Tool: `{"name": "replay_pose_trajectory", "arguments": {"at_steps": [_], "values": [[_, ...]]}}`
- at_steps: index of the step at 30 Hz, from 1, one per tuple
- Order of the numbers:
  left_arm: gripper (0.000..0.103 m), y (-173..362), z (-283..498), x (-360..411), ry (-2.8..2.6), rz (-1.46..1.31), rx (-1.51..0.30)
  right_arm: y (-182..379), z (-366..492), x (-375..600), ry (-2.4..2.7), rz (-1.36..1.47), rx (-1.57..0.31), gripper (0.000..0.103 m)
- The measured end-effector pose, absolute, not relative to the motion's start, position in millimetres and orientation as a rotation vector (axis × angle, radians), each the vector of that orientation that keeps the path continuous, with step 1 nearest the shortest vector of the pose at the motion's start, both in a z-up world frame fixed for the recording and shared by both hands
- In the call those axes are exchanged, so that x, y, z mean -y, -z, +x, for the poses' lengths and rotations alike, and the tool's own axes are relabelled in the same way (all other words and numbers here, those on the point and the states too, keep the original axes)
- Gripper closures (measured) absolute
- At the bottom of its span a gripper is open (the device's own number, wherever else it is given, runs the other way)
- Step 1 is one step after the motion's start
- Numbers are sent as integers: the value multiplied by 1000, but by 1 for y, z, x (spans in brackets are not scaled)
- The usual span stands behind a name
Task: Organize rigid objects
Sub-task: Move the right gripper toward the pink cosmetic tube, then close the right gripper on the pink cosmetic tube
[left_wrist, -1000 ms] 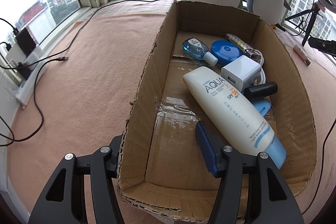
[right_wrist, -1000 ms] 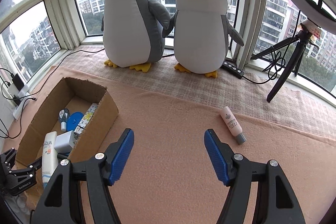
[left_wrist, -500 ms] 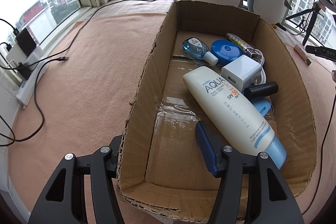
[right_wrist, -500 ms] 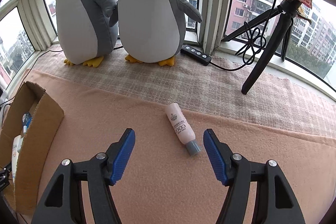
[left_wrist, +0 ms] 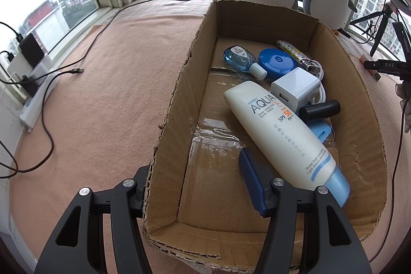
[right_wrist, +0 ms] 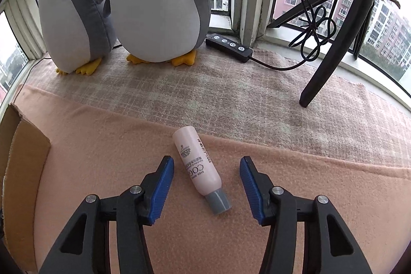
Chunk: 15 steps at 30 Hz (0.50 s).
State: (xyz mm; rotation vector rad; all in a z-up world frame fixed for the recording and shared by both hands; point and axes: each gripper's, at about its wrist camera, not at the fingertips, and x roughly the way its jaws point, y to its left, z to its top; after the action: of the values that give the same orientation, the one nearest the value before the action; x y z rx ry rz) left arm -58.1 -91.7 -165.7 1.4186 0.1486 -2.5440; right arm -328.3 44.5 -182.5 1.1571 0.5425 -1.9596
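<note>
A pink tube with a grey cap (right_wrist: 197, 166) lies on the peach blanket (right_wrist: 108, 153). It sits between the open fingers of my right gripper (right_wrist: 205, 177), untouched by either blue pad. My left gripper (left_wrist: 195, 184) is open and straddles the left wall of the cardboard box (left_wrist: 174, 114): its right pad (left_wrist: 250, 181) is inside, its left finger is outside behind the wall. In the box lie a white sunscreen tube (left_wrist: 277, 130), a white charger (left_wrist: 295, 89), a blue tin (left_wrist: 277, 62), a blue bottle (left_wrist: 240, 59) and a black cylinder (left_wrist: 319, 109).
Two plush penguins (right_wrist: 154, 4) stand at the window behind the pink tube. A black tripod leg (right_wrist: 331, 53) and a corded remote (right_wrist: 228, 44) are to their right. Cables (left_wrist: 46, 120) and a power strip (left_wrist: 36, 102) lie left of the box.
My right gripper has swung right and moved forward and down, so the pink tube now lies between its fingers. The left gripper and the box have stayed put.
</note>
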Motion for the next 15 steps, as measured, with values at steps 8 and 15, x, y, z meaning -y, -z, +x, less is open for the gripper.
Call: {"name": "replay_pose_trajectory", "arguments": {"at_steps": [8,15], "values": [[43,166,-58,92,2543,1419,-148,184,-326,-43,1949,1160,-558,75],[43,166,-58,92,2543,1420,-151,184,-320,-48,1948,1175,-560,85]]}}
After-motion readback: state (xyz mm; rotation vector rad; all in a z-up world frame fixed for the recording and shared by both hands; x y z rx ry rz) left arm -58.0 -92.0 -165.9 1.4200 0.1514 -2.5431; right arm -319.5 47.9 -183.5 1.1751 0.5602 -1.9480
